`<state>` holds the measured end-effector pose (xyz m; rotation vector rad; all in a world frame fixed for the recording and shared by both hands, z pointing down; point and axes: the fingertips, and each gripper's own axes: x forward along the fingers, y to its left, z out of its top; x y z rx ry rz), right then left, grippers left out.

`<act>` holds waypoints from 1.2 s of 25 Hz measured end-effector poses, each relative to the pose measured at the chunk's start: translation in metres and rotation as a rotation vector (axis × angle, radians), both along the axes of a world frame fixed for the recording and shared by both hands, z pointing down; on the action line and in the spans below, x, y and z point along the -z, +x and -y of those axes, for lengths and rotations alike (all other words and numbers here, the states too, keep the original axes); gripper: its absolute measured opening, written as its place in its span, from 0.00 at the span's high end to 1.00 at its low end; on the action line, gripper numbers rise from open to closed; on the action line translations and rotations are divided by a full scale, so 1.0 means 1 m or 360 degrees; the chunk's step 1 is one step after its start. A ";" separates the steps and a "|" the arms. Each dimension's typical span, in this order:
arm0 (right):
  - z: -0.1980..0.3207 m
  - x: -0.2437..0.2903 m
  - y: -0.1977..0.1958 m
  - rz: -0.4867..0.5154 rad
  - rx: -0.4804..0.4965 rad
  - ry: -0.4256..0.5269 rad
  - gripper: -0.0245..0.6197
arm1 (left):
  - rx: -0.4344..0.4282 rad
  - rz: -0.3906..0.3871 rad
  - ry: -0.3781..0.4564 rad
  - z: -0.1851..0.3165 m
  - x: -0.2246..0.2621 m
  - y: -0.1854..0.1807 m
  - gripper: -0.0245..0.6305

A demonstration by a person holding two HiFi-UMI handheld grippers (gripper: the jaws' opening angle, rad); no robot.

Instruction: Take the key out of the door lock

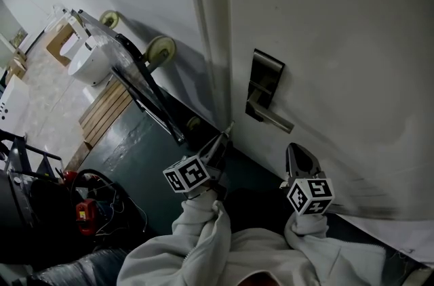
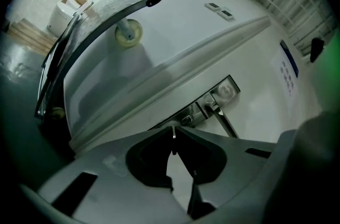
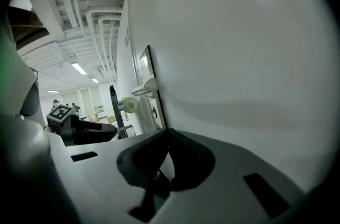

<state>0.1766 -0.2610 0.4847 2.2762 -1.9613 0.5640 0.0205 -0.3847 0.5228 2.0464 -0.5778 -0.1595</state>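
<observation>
The white door (image 1: 325, 41) carries a dark metal lock plate (image 1: 266, 78) with a lever handle (image 1: 272, 119). In the left gripper view the plate (image 2: 215, 101) shows its keyhole (image 2: 187, 120) just beyond my jaws. My left gripper (image 1: 226, 133) hangs below and left of the lock, a short way off the door. Its jaws (image 2: 173, 131) are shut on a thin metal key blade (image 2: 173, 135) that pokes up between the tips. My right gripper (image 1: 299, 150) is under the handle, close to the door, shut with nothing in it (image 3: 167, 132).
A hand truck (image 1: 142, 85) with pale wheels (image 1: 161, 48) leans on the wall left of the door. A wooden pallet (image 1: 105, 112), a white fixture (image 1: 88, 61) and a red tool with cables (image 1: 85, 213) lie on the dark floor at left.
</observation>
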 end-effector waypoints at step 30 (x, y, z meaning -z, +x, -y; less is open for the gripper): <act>0.000 0.023 0.004 -0.0143 0.0137 0.0120 0.88 | -0.0129 0.0614 0.1079 -0.024 0.053 0.002 0.92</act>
